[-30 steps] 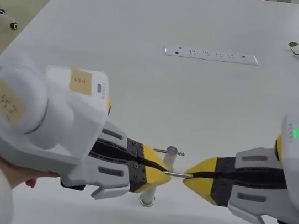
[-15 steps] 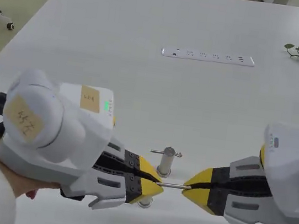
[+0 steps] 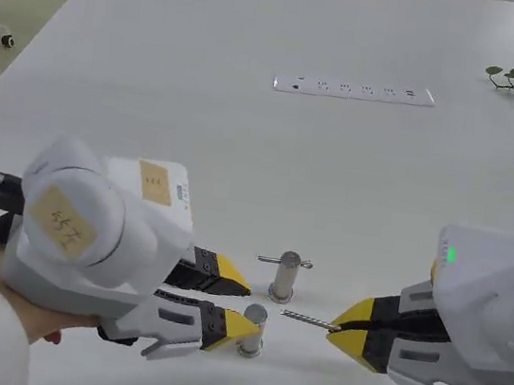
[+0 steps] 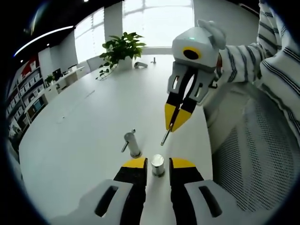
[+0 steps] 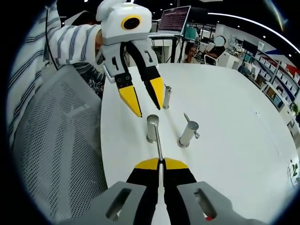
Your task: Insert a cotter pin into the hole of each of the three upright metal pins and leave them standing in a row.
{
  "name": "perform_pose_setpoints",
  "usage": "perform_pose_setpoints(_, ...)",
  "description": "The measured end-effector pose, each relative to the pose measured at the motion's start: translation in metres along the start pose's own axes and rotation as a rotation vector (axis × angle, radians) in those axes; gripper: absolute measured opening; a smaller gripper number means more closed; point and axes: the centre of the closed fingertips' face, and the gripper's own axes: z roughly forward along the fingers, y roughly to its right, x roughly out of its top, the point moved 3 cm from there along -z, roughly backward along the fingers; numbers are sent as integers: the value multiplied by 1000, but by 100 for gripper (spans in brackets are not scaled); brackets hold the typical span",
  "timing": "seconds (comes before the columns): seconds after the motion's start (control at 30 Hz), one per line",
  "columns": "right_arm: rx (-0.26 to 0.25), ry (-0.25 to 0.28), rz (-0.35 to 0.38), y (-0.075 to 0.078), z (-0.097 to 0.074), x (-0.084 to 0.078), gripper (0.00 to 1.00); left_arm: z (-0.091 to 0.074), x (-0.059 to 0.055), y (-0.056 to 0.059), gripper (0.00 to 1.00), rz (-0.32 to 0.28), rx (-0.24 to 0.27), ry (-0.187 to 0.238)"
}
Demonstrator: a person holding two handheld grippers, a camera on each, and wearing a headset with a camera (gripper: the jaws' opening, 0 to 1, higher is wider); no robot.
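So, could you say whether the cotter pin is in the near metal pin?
Out: the right gripper holds the cotter pin, tip short of the near metal pin.

left gripper [image 3: 248, 307]: white, black, yellow tips
right gripper [image 3: 338, 326]: white, black, yellow tips
metal pins [image 3: 286, 275]: silver
cotter pin [image 3: 306, 320]: silver
table [image 3: 156, 92]: white
sleeve [image 4: 276, 61]: white, dark stripes

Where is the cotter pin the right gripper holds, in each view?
Head view: cotter pin low centre, jutting left from the right gripper.
Left gripper view: centre, hanging from yellow tips above the bare metal pin.
Right gripper view: centre, rising from the shut jaws.
Shared landmark: the bare metal pin by its free end.
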Motion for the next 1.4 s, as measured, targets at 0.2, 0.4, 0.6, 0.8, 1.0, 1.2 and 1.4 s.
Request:
perform_pose_setpoints(0.2,18,-18,-23,0,4,-2,0,9,-2,0,15,5,-1,-24)
perform_pose_setpoints(0.4,32,-15,-31,1,8,1,0,14,-6,2,15,-3,-18,-44)
perform_pose_setpoints(0.6,37,-23,-43,1,11,1,0,15,-7,0,12,4,-10,-49)
perform_pose_setpoints(0.8,45,-33,-59,1,13,2,0,14,-7,-1,10,12,-11,-54)
perform_pose_setpoints(1.0,59,-46,-74,2,16,3,0,15,-7,-1,10,9,-18,-54)
perform_pose_setpoints(1.2,63,-48,-91,2,18,8,0,15,-7,-2,10,-5,-19,-53)
perform_pose_setpoints(1.4,64,-32,-95,3,19,15,0,15,-7,-1,10,-26,-20,-50)
